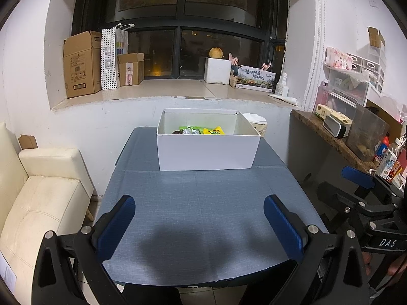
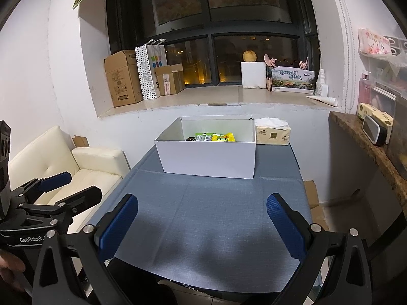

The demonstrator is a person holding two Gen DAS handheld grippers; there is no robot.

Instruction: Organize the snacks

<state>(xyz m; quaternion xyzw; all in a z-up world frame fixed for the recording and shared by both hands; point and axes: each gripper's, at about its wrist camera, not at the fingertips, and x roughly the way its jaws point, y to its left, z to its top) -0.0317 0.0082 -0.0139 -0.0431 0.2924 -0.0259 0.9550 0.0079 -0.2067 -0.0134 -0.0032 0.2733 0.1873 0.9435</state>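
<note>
A white open box [image 1: 207,152] [image 2: 208,158] stands at the far side of the blue-grey table [image 1: 198,216] [image 2: 203,218]. Inside it lie snack packets: a yellow one [image 1: 214,130] [image 2: 223,137], a green one [image 1: 190,129] [image 2: 202,136] and a dark one, partly hidden by the box wall. My left gripper [image 1: 199,226] hovers open over the near part of the table, nothing between its blue pads. My right gripper [image 2: 202,225] is open too, well short of the box. In the left wrist view, the right gripper [image 1: 361,193] shows at the right edge.
A tissue pack [image 2: 272,134] sits right of the box. A cream sofa [image 1: 38,203] stands left of the table, a dark counter [image 1: 330,137] with clutter to the right. Cardboard boxes [image 1: 82,63] and a white foam box [image 1: 217,70] line the windowsill behind.
</note>
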